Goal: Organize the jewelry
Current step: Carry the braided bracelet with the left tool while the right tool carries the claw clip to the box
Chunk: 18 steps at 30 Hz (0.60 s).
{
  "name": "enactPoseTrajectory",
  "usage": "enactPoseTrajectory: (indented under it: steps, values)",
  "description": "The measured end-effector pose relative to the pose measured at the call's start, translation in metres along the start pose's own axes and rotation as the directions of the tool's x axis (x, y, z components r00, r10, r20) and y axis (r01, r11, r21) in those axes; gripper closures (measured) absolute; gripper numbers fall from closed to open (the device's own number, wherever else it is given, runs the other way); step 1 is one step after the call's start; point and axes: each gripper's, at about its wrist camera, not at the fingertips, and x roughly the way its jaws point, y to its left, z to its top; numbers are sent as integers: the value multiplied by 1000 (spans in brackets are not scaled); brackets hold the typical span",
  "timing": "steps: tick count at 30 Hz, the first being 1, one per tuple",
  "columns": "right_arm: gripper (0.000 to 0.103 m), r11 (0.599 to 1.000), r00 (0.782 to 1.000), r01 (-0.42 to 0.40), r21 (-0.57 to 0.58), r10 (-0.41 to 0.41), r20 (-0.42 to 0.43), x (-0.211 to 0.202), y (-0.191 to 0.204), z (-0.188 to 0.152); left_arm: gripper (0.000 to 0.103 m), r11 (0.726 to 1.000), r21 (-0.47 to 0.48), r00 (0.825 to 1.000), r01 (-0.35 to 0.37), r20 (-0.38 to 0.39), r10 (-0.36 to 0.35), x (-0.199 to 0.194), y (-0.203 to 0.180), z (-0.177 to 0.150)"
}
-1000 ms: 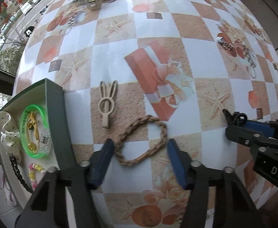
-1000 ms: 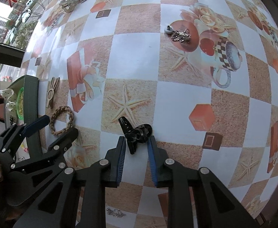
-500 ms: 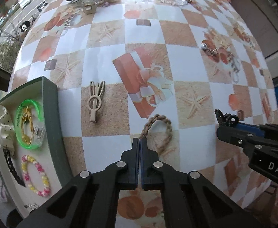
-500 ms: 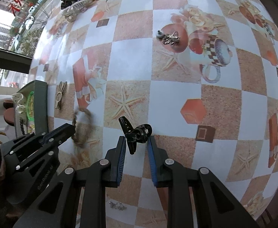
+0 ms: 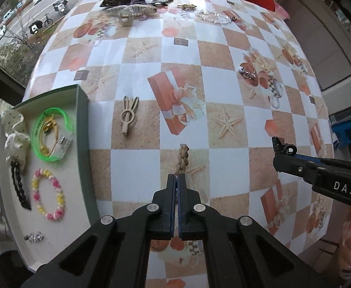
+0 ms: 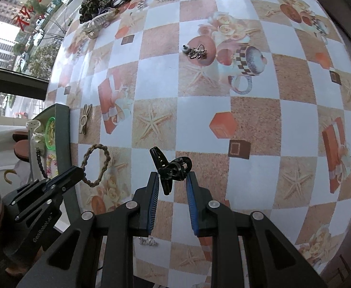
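Since a second ago the left tool (image 5: 177,177) has clamped shut on the braided rope bracelet (image 6: 96,165), now dangling off the counter (image 5: 223,84) at lower centre, while the right tool (image 6: 170,182) grips the black hair claw (image 6: 172,168), tray (image 5: 83,124) at left.

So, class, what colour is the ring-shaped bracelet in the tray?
Bright green bracelet, clearest in the left wrist view.

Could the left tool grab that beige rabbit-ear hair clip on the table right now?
Probably not yet: the left tool is shut on the braided tan rope bracelet. The beige rabbit-ear hair clip itself lies uncovered beside the green tray.
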Motion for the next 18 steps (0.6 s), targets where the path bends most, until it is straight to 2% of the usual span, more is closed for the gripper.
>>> enactPoseTrajectory:
  steps: [8, 18]
  values:
    - [78, 999, 1000, -15, -38, 15, 7, -15, 11, -5, 98, 999, -49, 998, 14, 57, -11, -34, 14, -16]
    - [78, 991, 999, -39, -129, 42, 20, -26, 48, -7, 98, 987, -162, 992, 18, 130, 3, -74, 47, -43]
